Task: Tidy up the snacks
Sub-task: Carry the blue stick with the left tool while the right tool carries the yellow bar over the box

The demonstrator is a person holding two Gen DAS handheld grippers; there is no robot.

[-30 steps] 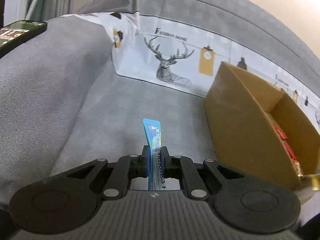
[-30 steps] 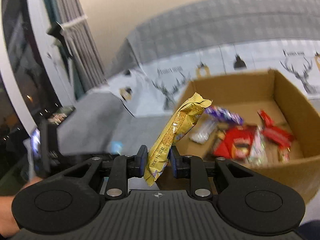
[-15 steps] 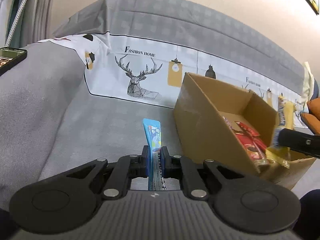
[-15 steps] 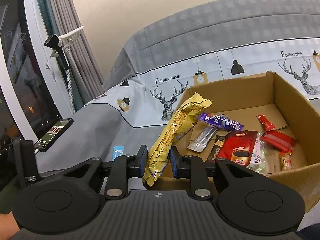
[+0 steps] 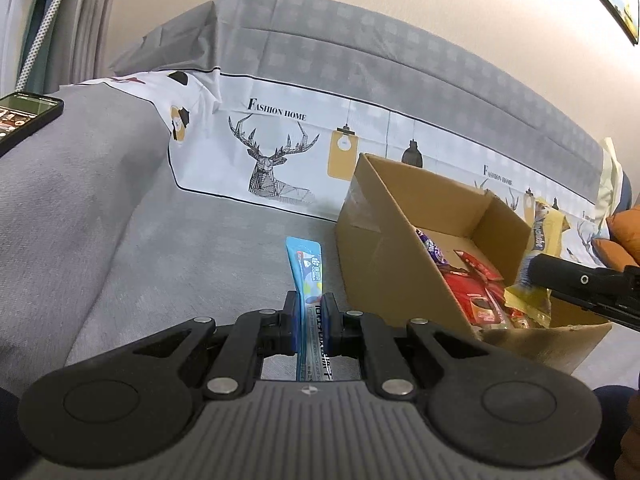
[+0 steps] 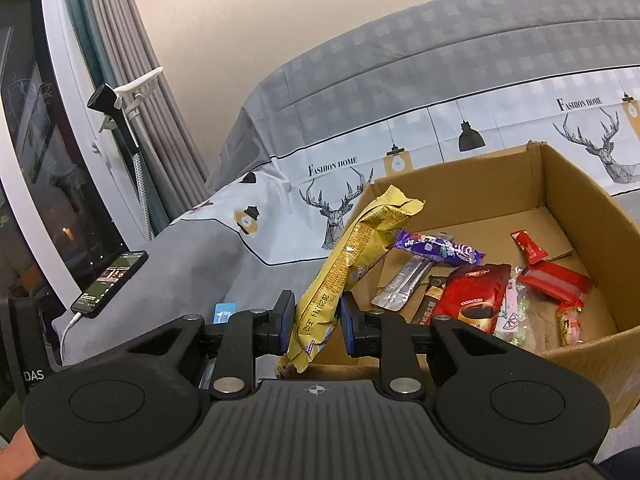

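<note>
"FASHION HOME" stands on the white deer-print cloth (image 6: 440, 136) — the yellow snack packet (image 6: 352, 268) bears "2025.11.4"; "DAS" marks a black device (image 6: 24, 364) at far left.

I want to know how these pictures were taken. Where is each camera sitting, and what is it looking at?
Left wrist: sits on the left tongs, looking along them over the grey sofa cover; they pinch a blue snack stick. The right tongs poke in from the side.
Right wrist: sits on the right tongs, looking into the cardboard box; they pinch a yellow snack packet. A bit of hand shows at the bottom corner.
Shared: the box, the yellow packet, the phone.
</note>
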